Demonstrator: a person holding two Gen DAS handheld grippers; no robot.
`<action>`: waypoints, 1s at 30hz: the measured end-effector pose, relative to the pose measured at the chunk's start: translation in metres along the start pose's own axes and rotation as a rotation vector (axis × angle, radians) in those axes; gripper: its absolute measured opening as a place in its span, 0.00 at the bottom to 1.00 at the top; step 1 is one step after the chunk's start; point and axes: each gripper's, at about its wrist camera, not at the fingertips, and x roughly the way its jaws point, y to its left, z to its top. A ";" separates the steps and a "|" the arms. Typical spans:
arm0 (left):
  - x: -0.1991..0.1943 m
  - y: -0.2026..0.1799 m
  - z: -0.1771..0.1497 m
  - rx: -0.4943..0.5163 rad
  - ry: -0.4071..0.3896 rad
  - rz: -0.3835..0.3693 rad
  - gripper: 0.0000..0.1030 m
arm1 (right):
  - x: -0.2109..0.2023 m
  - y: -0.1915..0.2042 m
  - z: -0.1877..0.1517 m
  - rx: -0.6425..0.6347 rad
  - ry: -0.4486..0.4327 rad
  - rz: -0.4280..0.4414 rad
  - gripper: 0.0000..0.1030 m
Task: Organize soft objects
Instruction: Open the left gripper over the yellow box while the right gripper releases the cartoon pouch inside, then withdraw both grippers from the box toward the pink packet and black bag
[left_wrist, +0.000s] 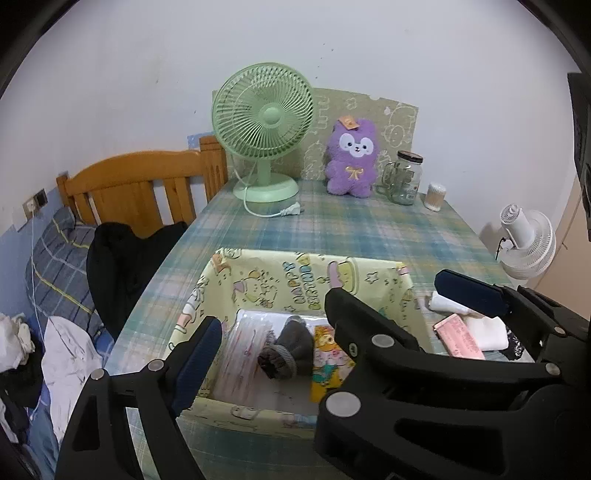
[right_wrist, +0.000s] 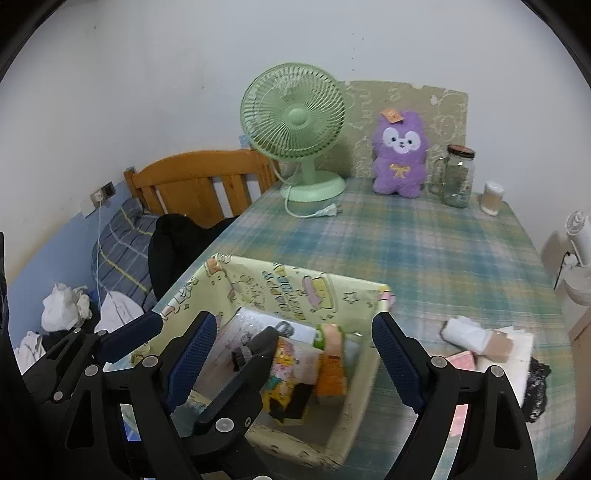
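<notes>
A yellow cartoon-print fabric box (left_wrist: 295, 280) (right_wrist: 288, 291) stands at the near end of the plaid table. Inside it lie a grey knitted sock (left_wrist: 291, 343), a clear pack (left_wrist: 247, 343), a cartoon packet (left_wrist: 327, 354) and an orange packet (right_wrist: 332, 365). My left gripper (left_wrist: 284, 336) hovers open over the box. My right gripper (right_wrist: 291, 347) is open beside it, with nothing pressed between its pads. The two grippers overlap above the box. Right of the box lie a rolled white cloth (right_wrist: 465, 334), a pink packet (left_wrist: 460, 338), a folded white cloth (right_wrist: 517, 354) and a black lace piece (right_wrist: 537, 391).
A purple plush (left_wrist: 351, 158), a green fan (left_wrist: 264, 125) with its loose cord, a glass jar (left_wrist: 404, 177) and a swab pot (left_wrist: 435, 195) line the table's far edge. A bed with a wooden headboard (left_wrist: 140, 184) and a black garment (left_wrist: 125, 266) lies left. A white fan (left_wrist: 528, 243) stands right.
</notes>
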 end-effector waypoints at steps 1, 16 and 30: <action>-0.001 -0.003 0.000 0.002 -0.002 0.000 0.86 | -0.004 -0.003 0.000 0.003 -0.006 -0.004 0.86; -0.032 -0.046 0.009 0.036 -0.047 -0.002 0.90 | -0.056 -0.031 0.002 0.018 -0.086 -0.044 0.86; -0.054 -0.087 0.010 0.040 -0.097 0.008 0.96 | -0.098 -0.063 -0.003 0.043 -0.160 -0.092 0.86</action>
